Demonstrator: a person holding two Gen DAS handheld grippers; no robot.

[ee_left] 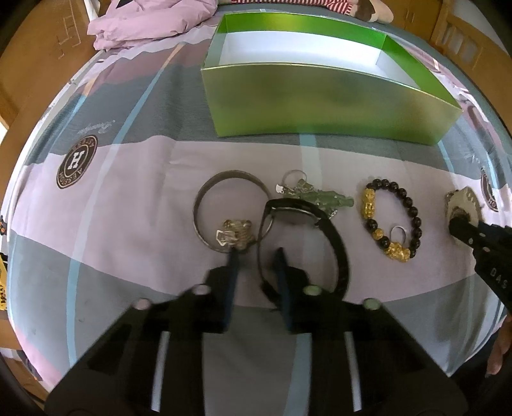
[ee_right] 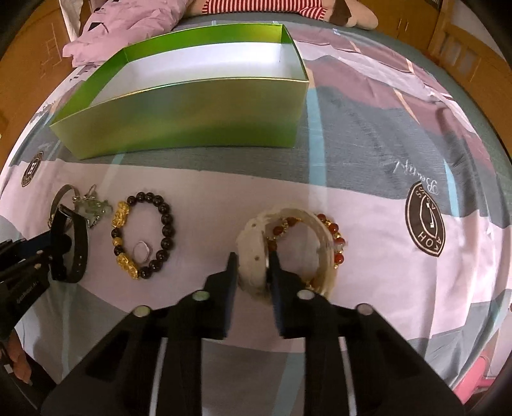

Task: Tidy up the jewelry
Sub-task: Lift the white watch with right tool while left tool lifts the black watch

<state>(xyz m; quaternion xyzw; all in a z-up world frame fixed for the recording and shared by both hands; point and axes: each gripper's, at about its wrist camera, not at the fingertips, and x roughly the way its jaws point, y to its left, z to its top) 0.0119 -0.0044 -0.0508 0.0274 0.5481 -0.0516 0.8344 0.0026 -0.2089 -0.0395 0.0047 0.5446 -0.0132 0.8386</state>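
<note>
On the patterned bedsheet, my left gripper (ee_left: 257,254) stands open astride a black watch (ee_left: 294,214); its right finger is inside the strap loop and sheet shows on both sides of the strap. Beside it lie a silver bangle (ee_left: 204,192), a gold chain piece (ee_left: 238,235), a green jade keyring (ee_left: 320,195), and a black bead bracelet (ee_right: 166,220) ringing a small ring (ee_right: 142,251). My right gripper (ee_right: 252,265) is shut on the side of a white watch (ee_right: 252,246), which lies over a red bead bracelet (ee_right: 336,236). Beyond them, an open green box (ee_right: 192,118) shows only its white floor.
Crumpled lilac clothing (ee_left: 150,22) and a striped plush toy (ee_right: 262,6) lie past the box. A wooden bed frame (ee_right: 467,48) edges the sheet. A hand (ee_right: 19,364) holds the left gripper's handle at the lower left.
</note>
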